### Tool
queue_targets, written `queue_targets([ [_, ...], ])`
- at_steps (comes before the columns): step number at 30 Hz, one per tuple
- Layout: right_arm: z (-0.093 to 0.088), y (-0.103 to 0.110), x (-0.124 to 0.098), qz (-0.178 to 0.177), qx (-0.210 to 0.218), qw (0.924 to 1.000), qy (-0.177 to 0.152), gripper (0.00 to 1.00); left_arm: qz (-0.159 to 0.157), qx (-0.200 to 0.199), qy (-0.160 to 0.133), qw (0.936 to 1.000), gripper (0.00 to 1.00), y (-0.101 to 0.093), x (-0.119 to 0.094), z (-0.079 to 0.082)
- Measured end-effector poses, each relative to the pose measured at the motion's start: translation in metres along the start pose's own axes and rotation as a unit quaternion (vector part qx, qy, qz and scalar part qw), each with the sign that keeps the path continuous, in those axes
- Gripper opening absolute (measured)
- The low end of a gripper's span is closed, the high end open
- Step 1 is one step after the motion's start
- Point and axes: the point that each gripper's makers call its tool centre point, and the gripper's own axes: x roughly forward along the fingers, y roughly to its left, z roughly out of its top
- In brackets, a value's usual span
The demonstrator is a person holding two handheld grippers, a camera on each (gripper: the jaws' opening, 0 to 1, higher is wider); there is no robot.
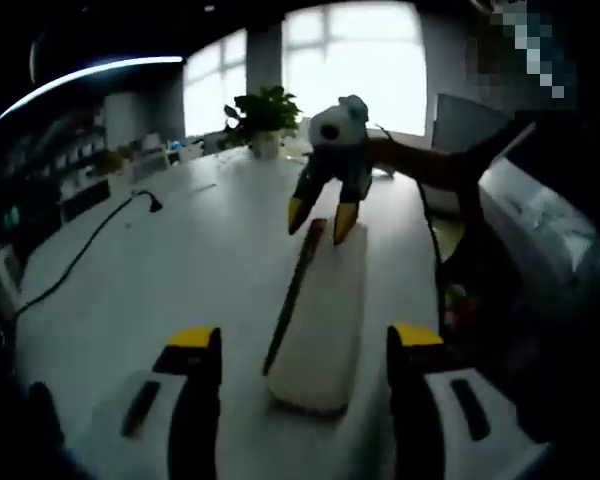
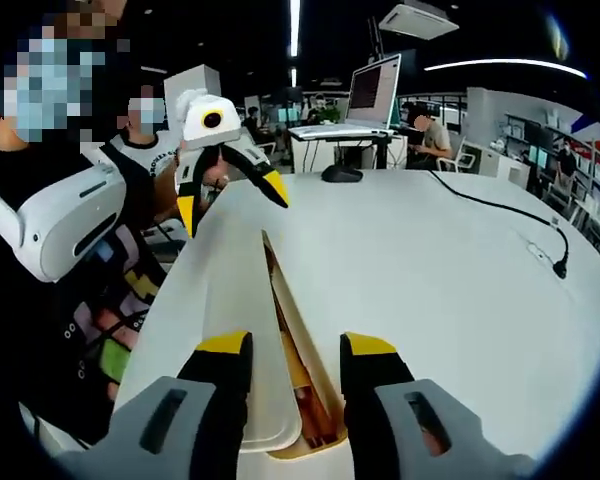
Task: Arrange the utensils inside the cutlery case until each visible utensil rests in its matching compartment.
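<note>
Left gripper view: left gripper (image 1: 305, 350) at the bottom of the frame, yellow-tipped jaws wide apart, nothing between them. Ahead, at centre, a long white case (image 1: 325, 330) lying on the white table (image 1: 160, 270), running away from the camera, lid slid partly aside with a dark narrow gap along its left edge. At the case's far end, upper centre, the right gripper (image 1: 318, 220), jaws spread, tips just over the case end; touching or not, cannot tell. Black cable (image 1: 85, 250) across the table at left, potted plant (image 1: 265, 115) at the top before bright windows.

Right gripper view: right gripper (image 2: 295, 350) at bottom centre, jaws parted, straddling the near end of the case (image 2: 230, 300). Through the open slot right of the lid, brown utensils (image 2: 298, 375) lying lengthwise inside; compartments not discernible. Left gripper (image 2: 230, 195) at upper left, jaws spread over the far end. Person (image 2: 60, 200) at left edge, monitor (image 2: 375, 85) at top.
</note>
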Motion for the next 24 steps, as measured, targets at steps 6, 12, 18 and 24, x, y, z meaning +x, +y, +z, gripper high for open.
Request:
queue_targets([
  [6, -0.003, -0.001, -0.002, -0.003, 0.016, 0.9999, -0.001, 0.37, -0.025, 0.033, 0.066, 0.997, 0.71, -0.011, 0.018, -0.014],
  [12, -0.003, -0.003, -0.001, -0.008, 0.02, 0.9997, -0.005, 0.36, -0.05, 0.039, 0.089, 0.994, 0.7, -0.018, 0.027, -0.02],
  [18, -0.002, -0.006, 0.002, -0.005, 0.044, 0.999, -0.007, 0.37, -0.036, 0.015, 0.098, 0.9945, 0.64, -0.004, 0.034, -0.021],
  [24, -0.003, -0.011, 0.005, -0.001, 0.072, 0.9974, -0.009, 0.38, -0.051, -0.014, 0.1, 0.9936, 0.52, -0.007, 0.039, -0.023],
])
